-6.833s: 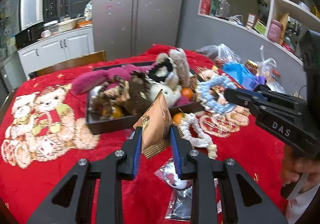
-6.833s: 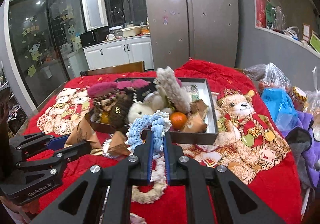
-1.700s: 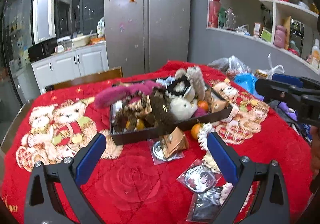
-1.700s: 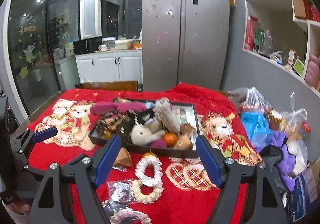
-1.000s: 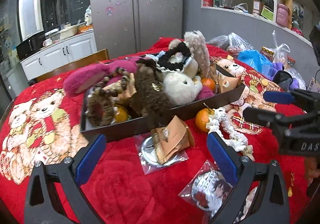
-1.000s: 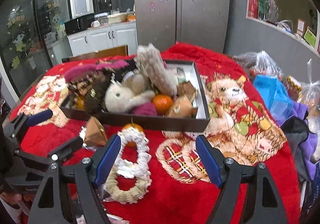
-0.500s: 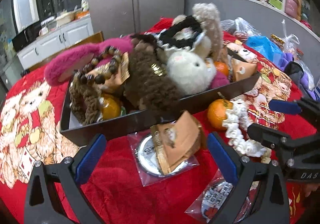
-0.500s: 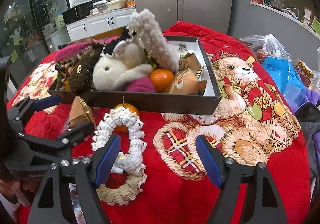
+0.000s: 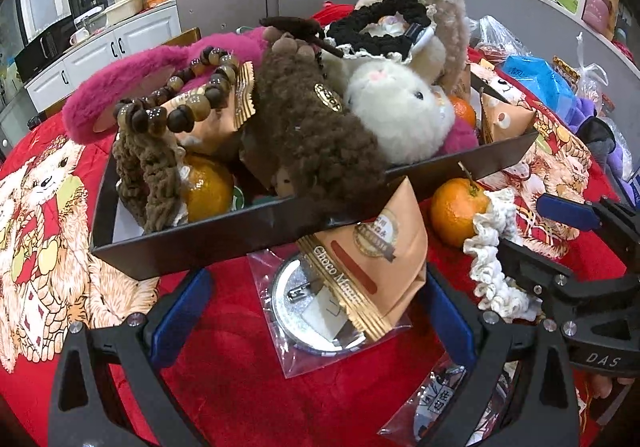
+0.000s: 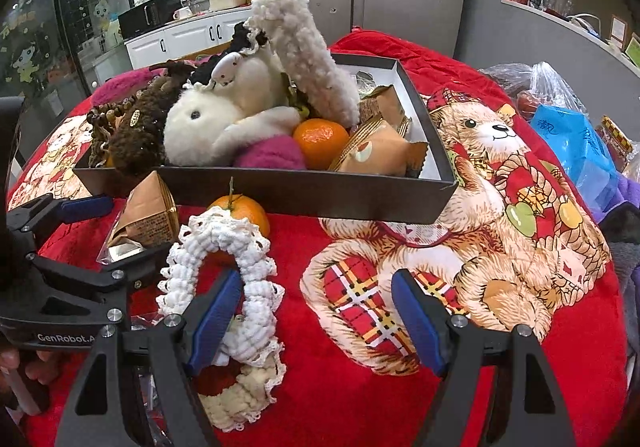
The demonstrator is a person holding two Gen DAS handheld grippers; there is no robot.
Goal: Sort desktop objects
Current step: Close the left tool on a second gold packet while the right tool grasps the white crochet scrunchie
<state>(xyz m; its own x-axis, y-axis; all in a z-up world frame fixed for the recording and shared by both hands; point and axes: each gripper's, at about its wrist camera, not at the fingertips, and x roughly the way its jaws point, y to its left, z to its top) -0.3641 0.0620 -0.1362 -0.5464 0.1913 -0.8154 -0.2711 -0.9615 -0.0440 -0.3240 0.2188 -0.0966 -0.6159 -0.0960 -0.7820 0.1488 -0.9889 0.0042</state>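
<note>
**A:** Where does the snack packet (image 9: 372, 259) lie, and what is printed on it?

**B:** It leans on the near wall of the dark box (image 9: 224, 235), partly on top of a round badge in a clear bag (image 9: 316, 311). Its gold strip reads "Choco M…"; the rest is cut off. The round seal above it is too small to read.

**A:** And the left gripper (image 9: 316, 303)?

**B:** Jaws wide, one blue pad on each side of the packet, neither touching it.

**A:** What lies right of it?

**B:** A loose orange (image 9: 458, 213) just beside the box wall, touching a white scrunchie (image 10: 236, 267). The right gripper (image 10: 316, 313) stands wide too, holding nothing; its left pad is over the scrunchie. The body reads "DAS"; the left one reads "GenRobot.A…".

**A:** Inside the box?

**B:** A white plush rabbit (image 9: 400, 115), a brown plush (image 9: 312, 135), a bead bracelet (image 9: 180, 95), oranges and more packets, all on a red bear-print blanket (image 10: 500, 187).
</note>
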